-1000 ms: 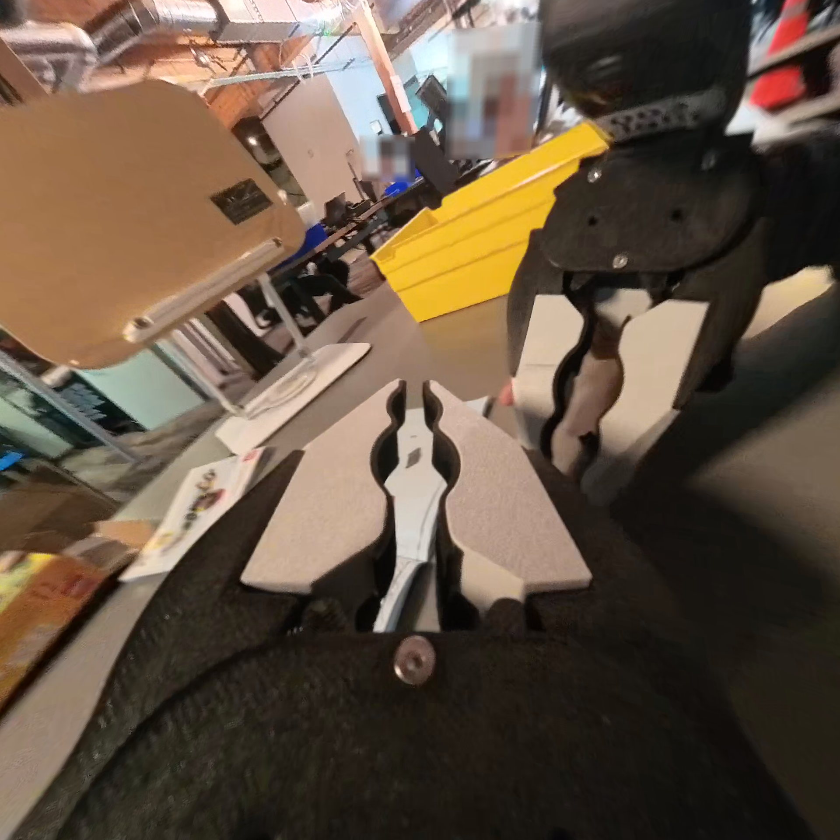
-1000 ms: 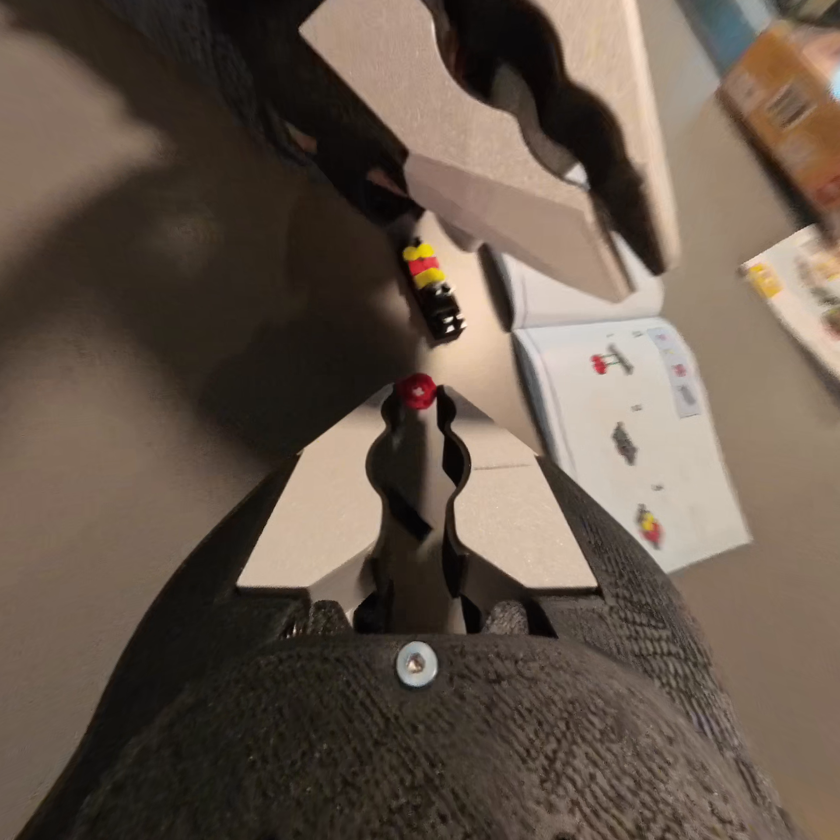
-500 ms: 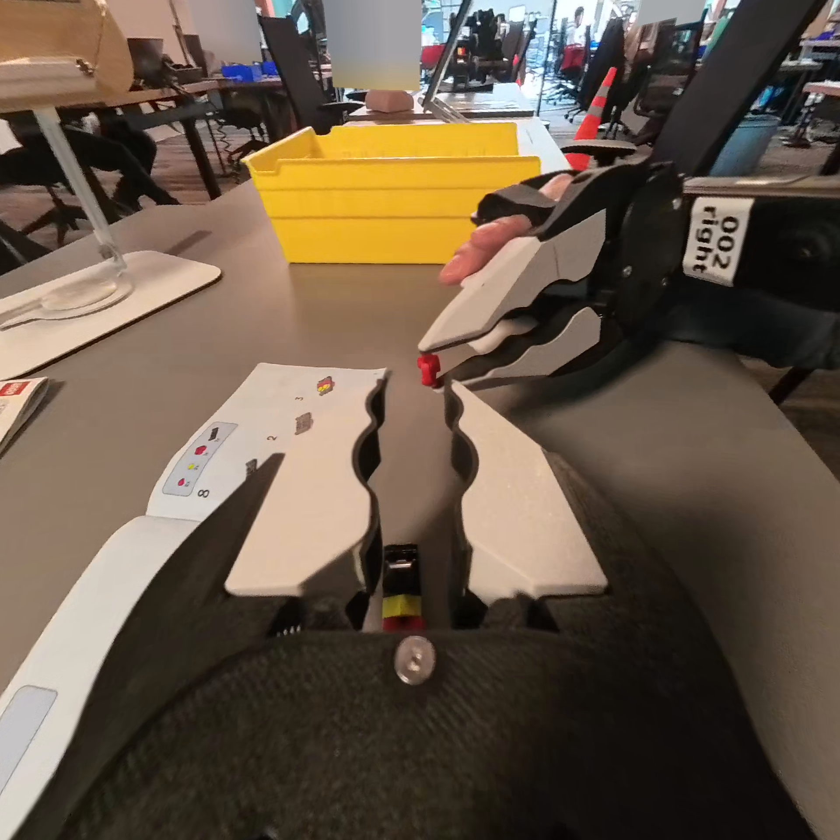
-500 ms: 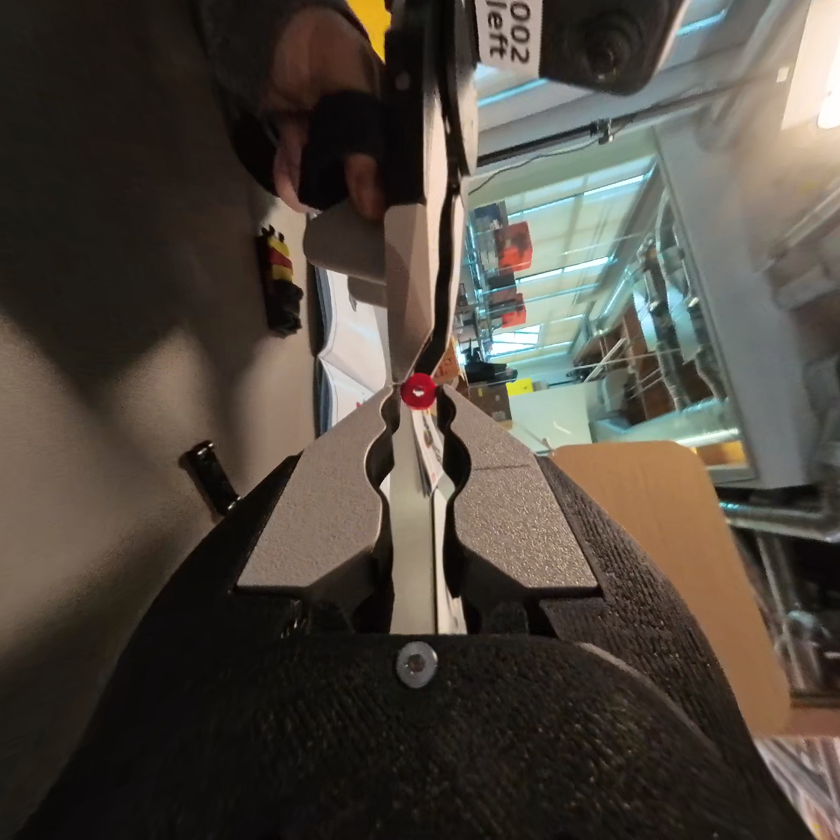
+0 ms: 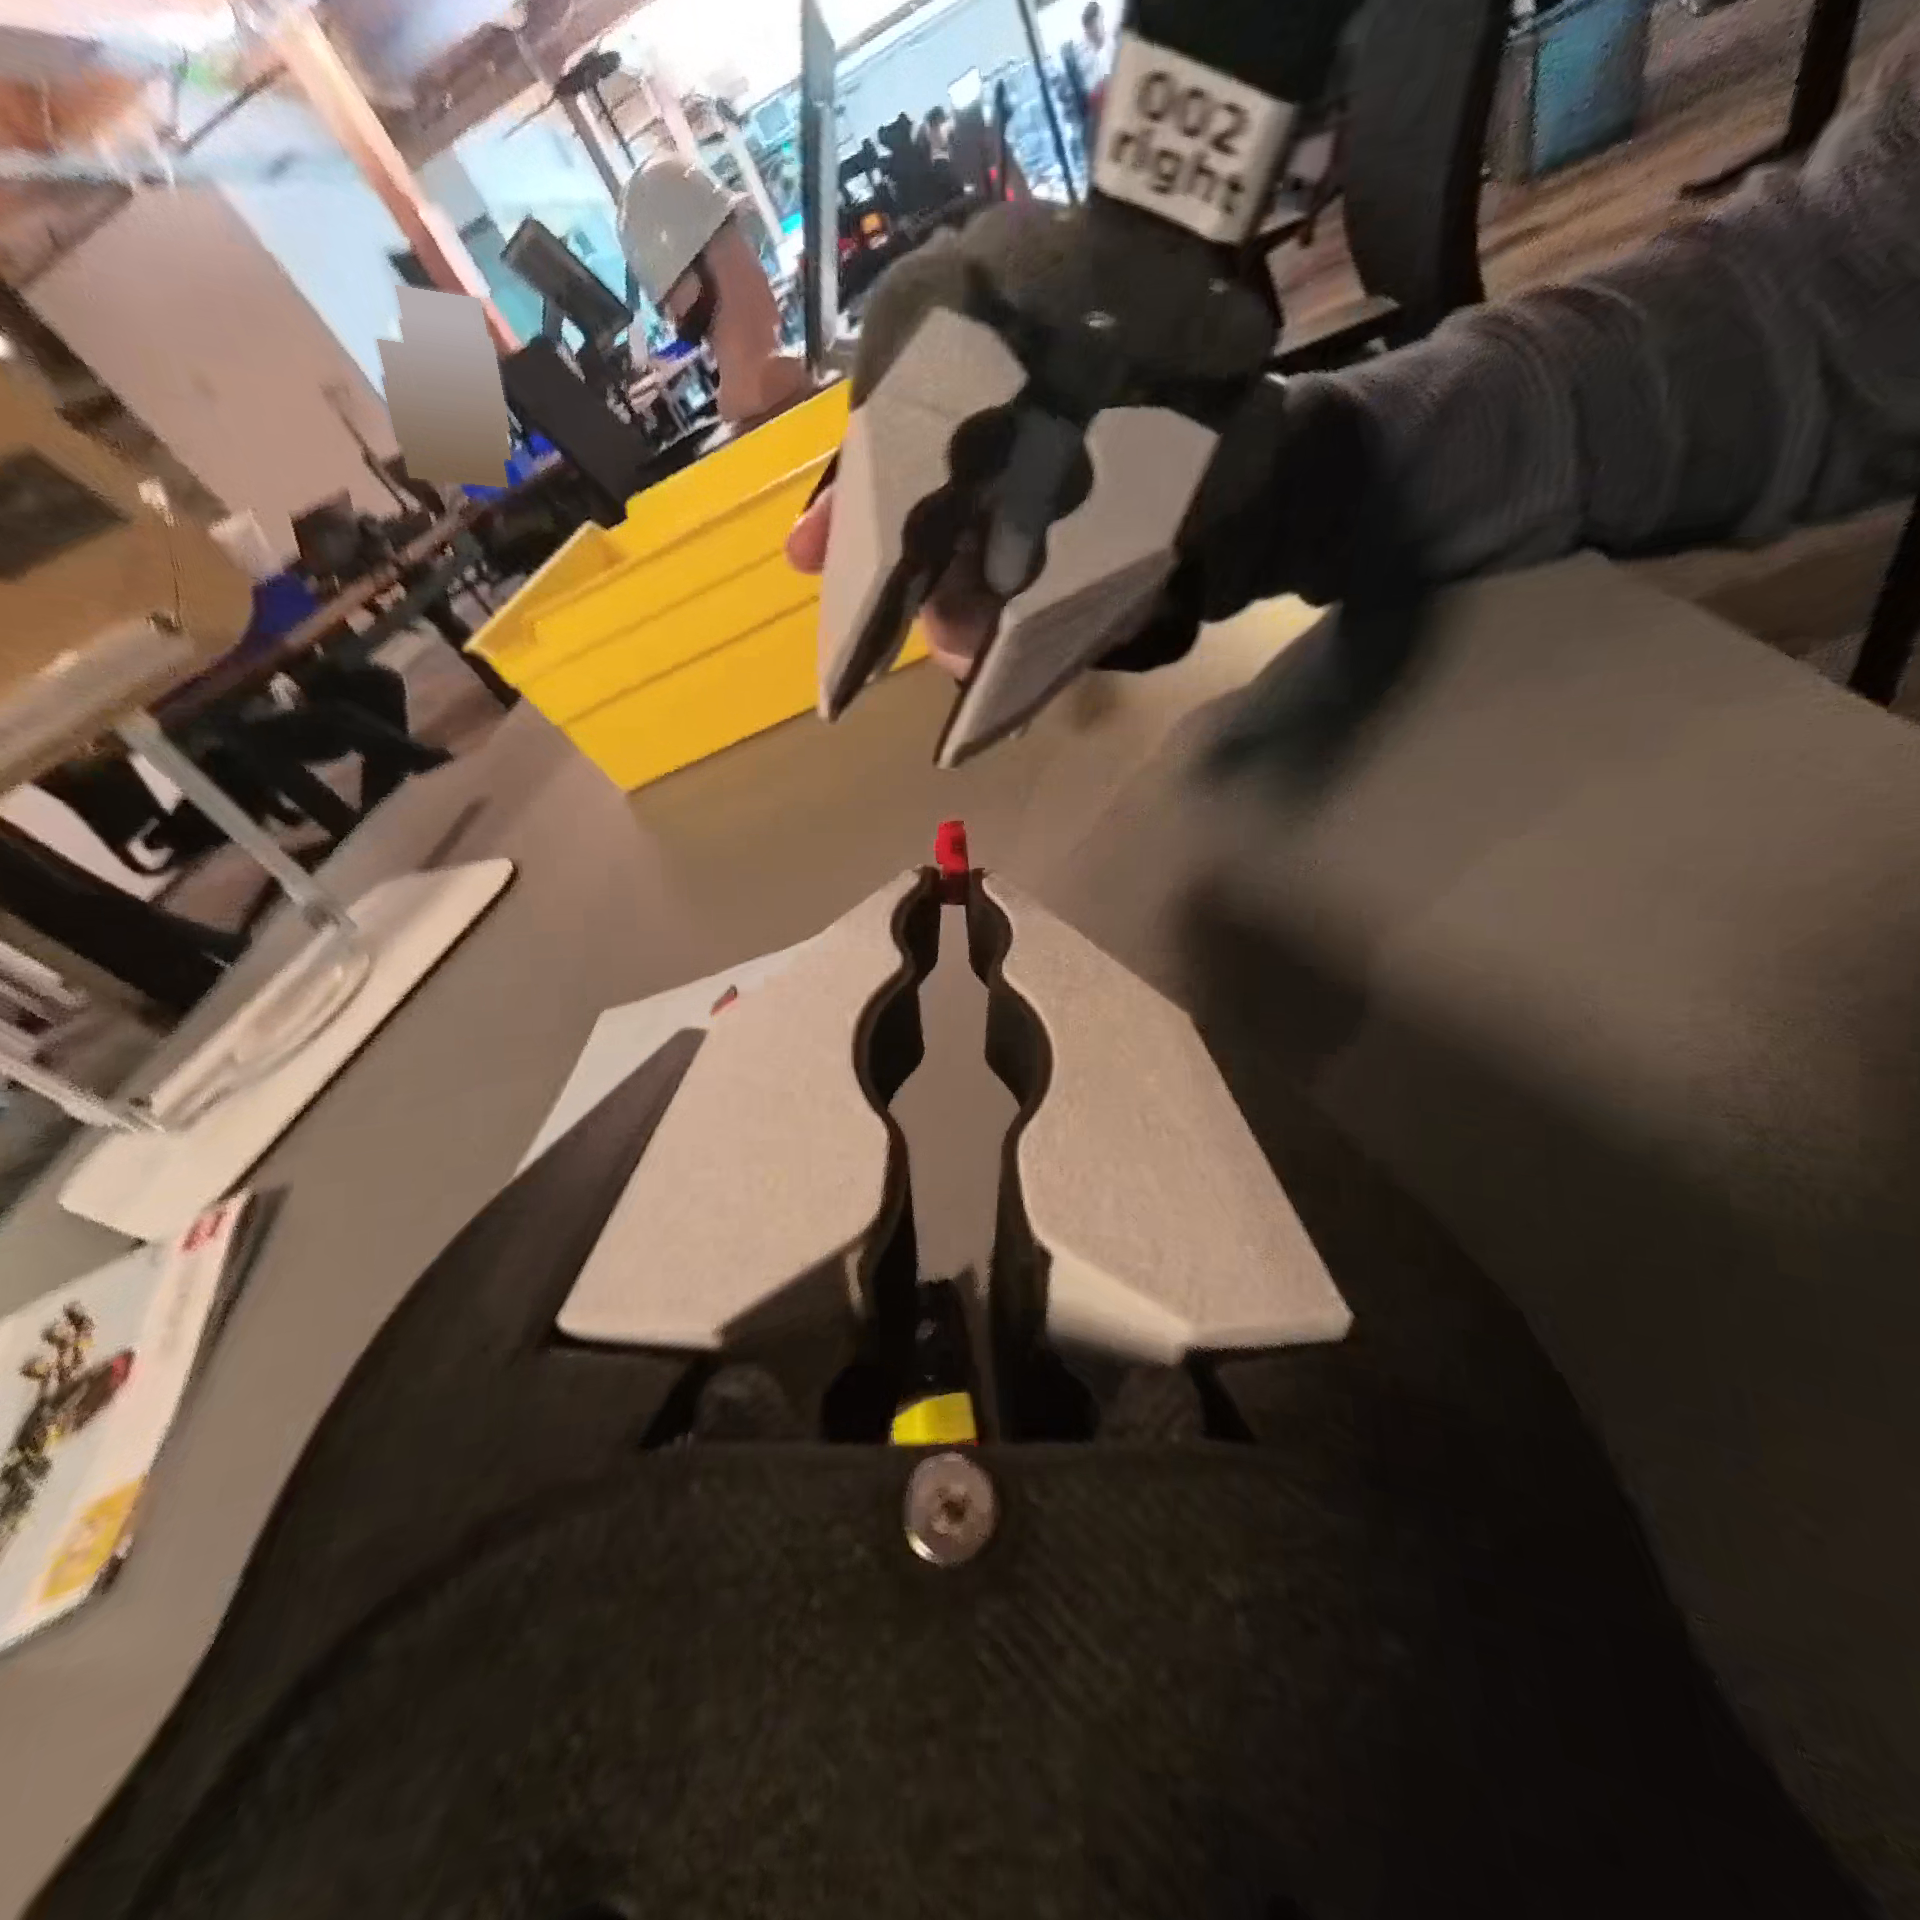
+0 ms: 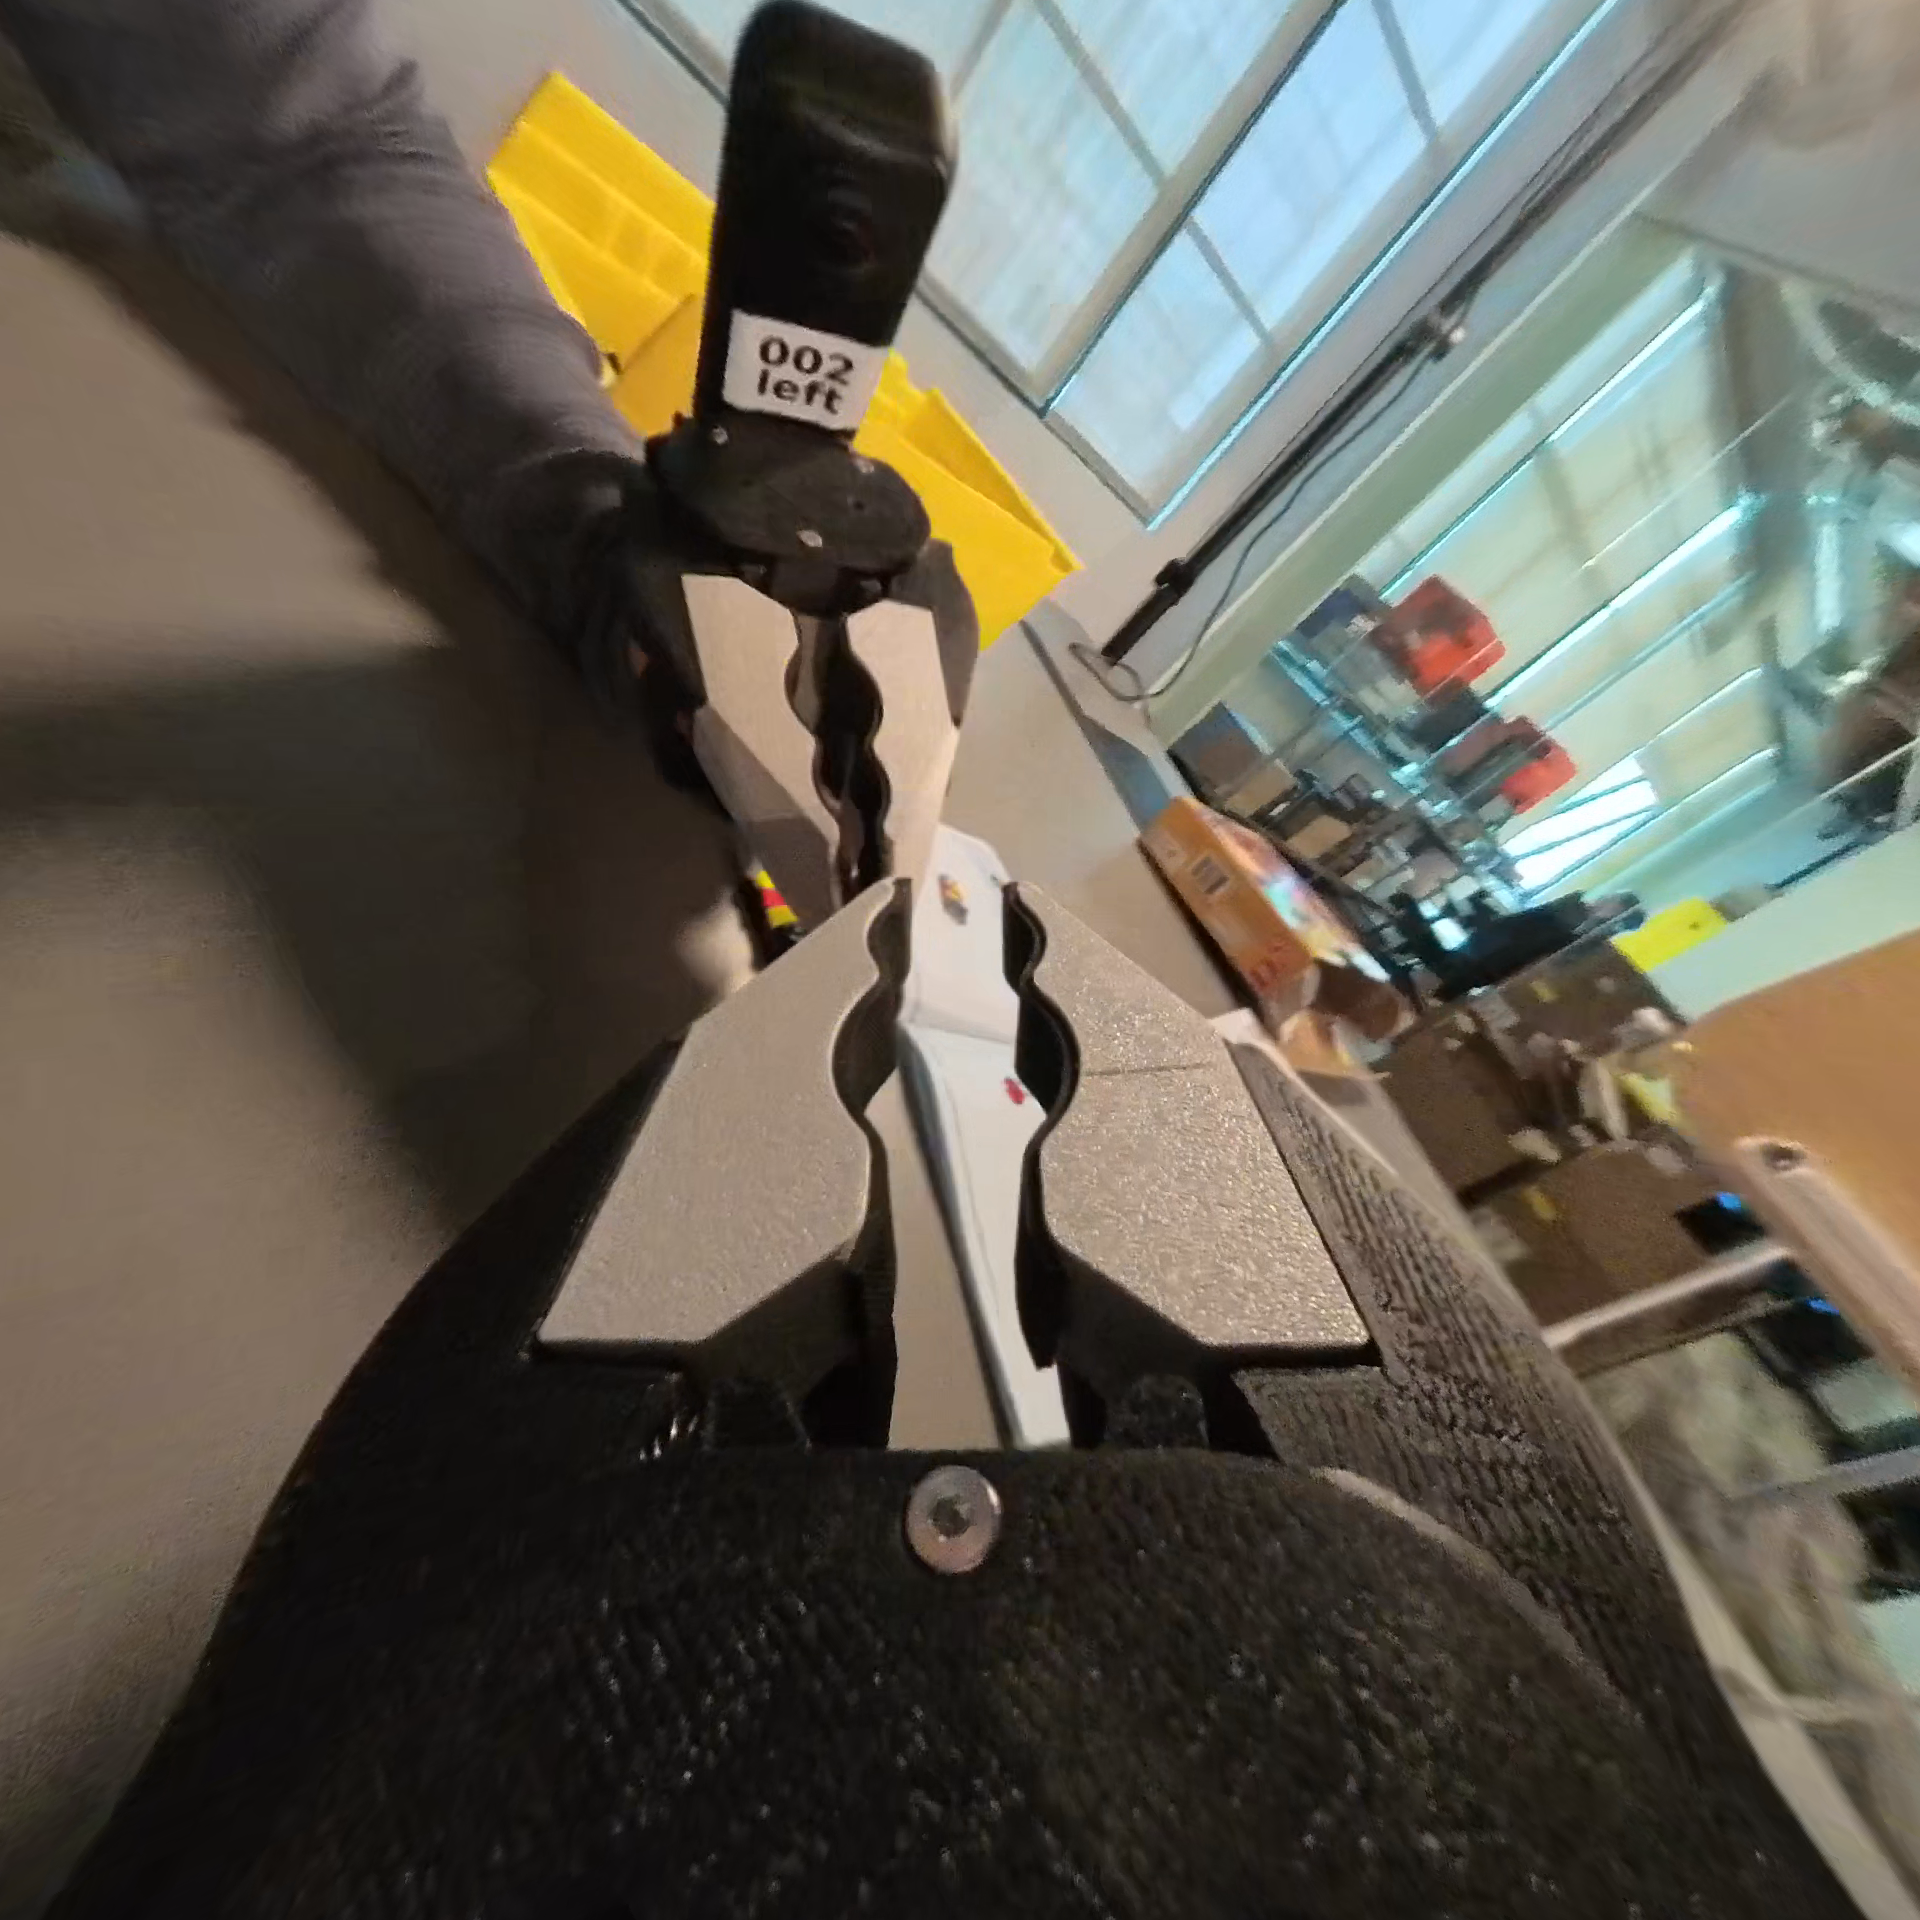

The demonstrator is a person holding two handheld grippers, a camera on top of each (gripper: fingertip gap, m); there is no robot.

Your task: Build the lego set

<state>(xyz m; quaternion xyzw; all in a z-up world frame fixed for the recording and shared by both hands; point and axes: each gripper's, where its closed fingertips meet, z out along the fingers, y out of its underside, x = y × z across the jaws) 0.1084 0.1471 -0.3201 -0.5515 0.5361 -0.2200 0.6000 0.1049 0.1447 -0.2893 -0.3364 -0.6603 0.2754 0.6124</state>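
My left gripper (image 5: 951, 883) is shut on a small red lego piece (image 5: 951, 844) that sticks out of its tips above the grey table (image 5: 1455, 1039). A black and yellow lego assembly (image 5: 932, 1397) lies on the table under its fingers; it also shows in the right wrist view (image 6: 769, 906). My right gripper (image 6: 956, 888) is open and empty. In the left wrist view it (image 5: 888, 738) hangs just above and beyond the red piece, tips down. In the right wrist view the left gripper (image 6: 852, 748) points down, its tips hidden behind my right finger.
An open instruction booklet (image 5: 644, 1049) lies under the left gripper, and shows in the right wrist view (image 6: 966, 997). A yellow bin (image 5: 675, 644) stands at the back. A lamp's white base (image 5: 312, 997), a leaflet (image 5: 73, 1403) and an orange box (image 6: 1236, 894) are at the left. Only a small space, under 4 cm, lies between the two pairs of fingers.
The red piece was in my right gripper's tips; now the left gripper has shut on it. The right gripper has opened and drawn back above it.
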